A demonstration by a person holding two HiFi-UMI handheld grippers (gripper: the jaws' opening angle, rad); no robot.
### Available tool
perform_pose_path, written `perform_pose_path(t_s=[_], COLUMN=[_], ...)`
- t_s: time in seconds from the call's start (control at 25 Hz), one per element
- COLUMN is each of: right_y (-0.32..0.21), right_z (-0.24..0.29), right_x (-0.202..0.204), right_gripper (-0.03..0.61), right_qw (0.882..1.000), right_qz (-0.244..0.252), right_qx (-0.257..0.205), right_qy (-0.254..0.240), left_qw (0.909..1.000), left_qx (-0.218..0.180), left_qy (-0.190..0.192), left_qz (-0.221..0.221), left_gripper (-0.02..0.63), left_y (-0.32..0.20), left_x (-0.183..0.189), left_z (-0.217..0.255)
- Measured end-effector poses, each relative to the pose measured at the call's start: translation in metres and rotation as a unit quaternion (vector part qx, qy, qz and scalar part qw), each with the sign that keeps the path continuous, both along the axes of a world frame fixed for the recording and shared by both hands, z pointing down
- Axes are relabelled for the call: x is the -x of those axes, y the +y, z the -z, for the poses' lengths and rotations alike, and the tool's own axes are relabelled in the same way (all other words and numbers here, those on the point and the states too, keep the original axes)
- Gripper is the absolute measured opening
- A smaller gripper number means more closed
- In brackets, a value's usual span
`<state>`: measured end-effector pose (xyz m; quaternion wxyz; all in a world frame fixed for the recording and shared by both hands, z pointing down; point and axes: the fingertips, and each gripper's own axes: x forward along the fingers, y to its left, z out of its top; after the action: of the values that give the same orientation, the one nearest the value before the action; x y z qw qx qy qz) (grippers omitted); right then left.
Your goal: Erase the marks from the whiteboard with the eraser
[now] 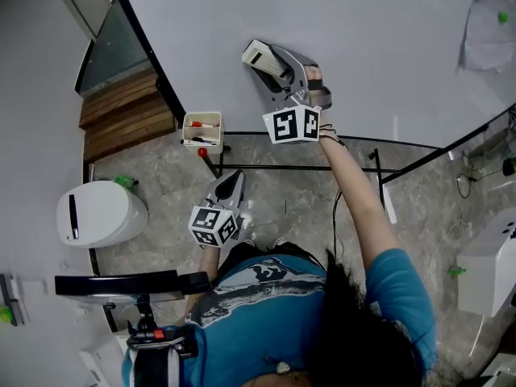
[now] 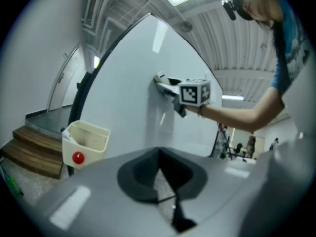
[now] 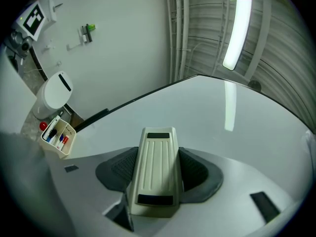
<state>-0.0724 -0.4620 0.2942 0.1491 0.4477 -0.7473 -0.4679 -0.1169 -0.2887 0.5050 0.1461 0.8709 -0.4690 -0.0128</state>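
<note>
A cream eraser (image 1: 260, 57) is clamped in my right gripper (image 1: 278, 71), raised with its end at the whiteboard (image 1: 339, 22). In the right gripper view the eraser (image 3: 155, 169) lies between the dark pads (image 3: 197, 174), pointing at the board (image 3: 237, 117), which shows no marks there. My left gripper (image 1: 228, 185) hangs low by the person's waist, jaws together with nothing between them. The left gripper (image 2: 165, 181) looks toward the board (image 2: 133, 98), where the right gripper's marker cube (image 2: 196, 92) and the eraser (image 2: 159, 78) show.
A cream marker tray (image 1: 201, 131) with red and blue pens hangs at the board's lower left corner. The board's black stand (image 1: 274, 168) crosses the stone floor. Wooden steps (image 1: 125, 115), a white rounded bin (image 1: 101, 212) and a white box (image 1: 488, 272) stand around.
</note>
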Motion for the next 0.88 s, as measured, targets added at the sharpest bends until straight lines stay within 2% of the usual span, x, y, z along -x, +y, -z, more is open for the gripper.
perform_pose_path(t_s=[0.28,0.48,0.88], right_y=[0.002,0.001,0.002], right_z=[0.076,0.124,0.201], right_x=[-0.074,-0.133,-0.254], right_gripper=[0.262,0.262,0.262], right_qw=[0.997,0.994,0.974], right_qz=[-0.027,-0.040,-0.076], right_qx=[-0.019,-0.045,-0.072], right_qy=[-0.064,-0.092,-0.200], left_qw=[0.9995,0.9986,0.9983], left_qx=[-0.002,-0.004,-0.002], left_qy=[0.000,-0.001,-0.003], left_qz=[-0.030,-0.052,-0.057], left_gripper=[0.003,0.003,0.003], left_y=[-0.004,-0.006,-0.011], left_x=[-0.023,-0.042,-0.054], left_z=[0.002,0.004,0.002])
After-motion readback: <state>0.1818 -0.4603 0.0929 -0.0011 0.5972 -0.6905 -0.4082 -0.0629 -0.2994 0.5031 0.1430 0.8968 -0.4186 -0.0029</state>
